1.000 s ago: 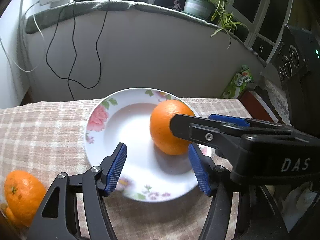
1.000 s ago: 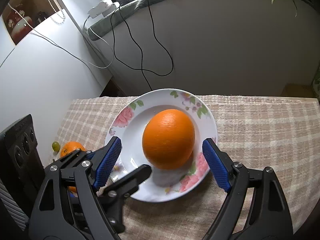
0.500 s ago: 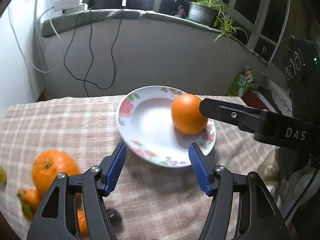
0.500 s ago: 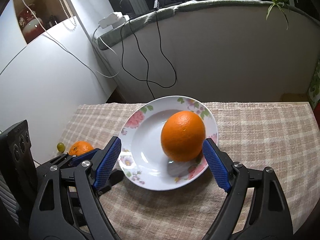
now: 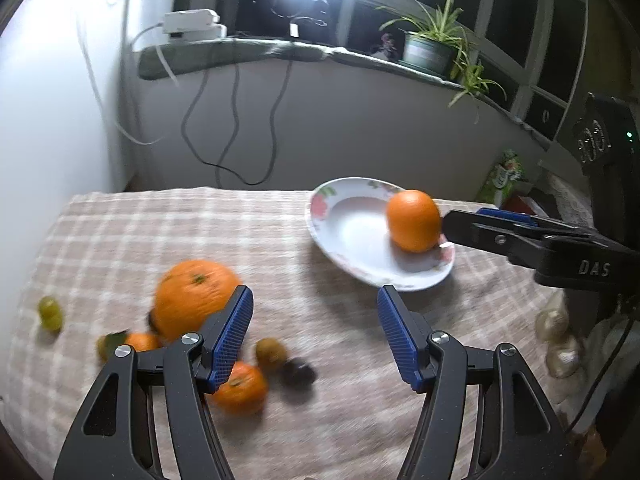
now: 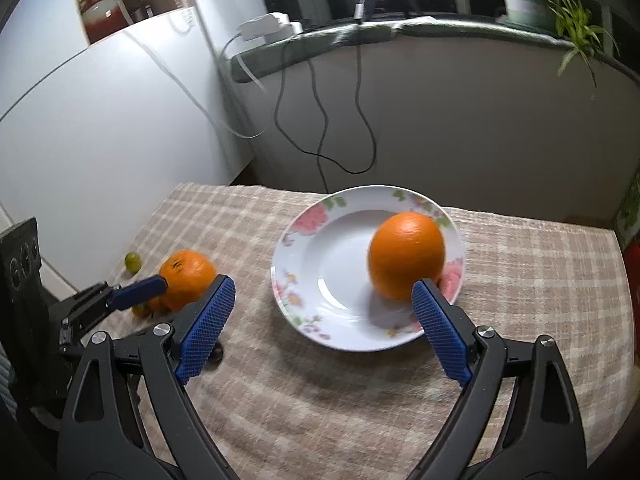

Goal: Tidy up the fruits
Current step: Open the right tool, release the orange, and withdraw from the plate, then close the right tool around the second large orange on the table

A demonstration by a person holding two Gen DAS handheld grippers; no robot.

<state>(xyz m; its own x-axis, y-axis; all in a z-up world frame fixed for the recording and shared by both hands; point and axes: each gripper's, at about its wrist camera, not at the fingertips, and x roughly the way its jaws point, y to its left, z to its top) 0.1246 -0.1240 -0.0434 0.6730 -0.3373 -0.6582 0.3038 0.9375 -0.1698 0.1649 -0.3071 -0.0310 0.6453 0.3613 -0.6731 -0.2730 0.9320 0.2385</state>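
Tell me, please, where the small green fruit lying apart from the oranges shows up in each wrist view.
Left wrist: the small green fruit lies at far left on the cloth, left of the big loose orange.
Right wrist: it sits at the cloth's left edge, beyond that orange.
Shared landmark: the floral plate.

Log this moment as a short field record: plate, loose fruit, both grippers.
plate: white floral-rimmed plate on the beige checked tablecloth
on plate: one large orange
loose fruit: big orange with stem mark, two small tangerines, small green fruit, brownish and dark small fruits, all on the cloth
left gripper: open, empty, over the cloth
right gripper: open, empty, facing the plate
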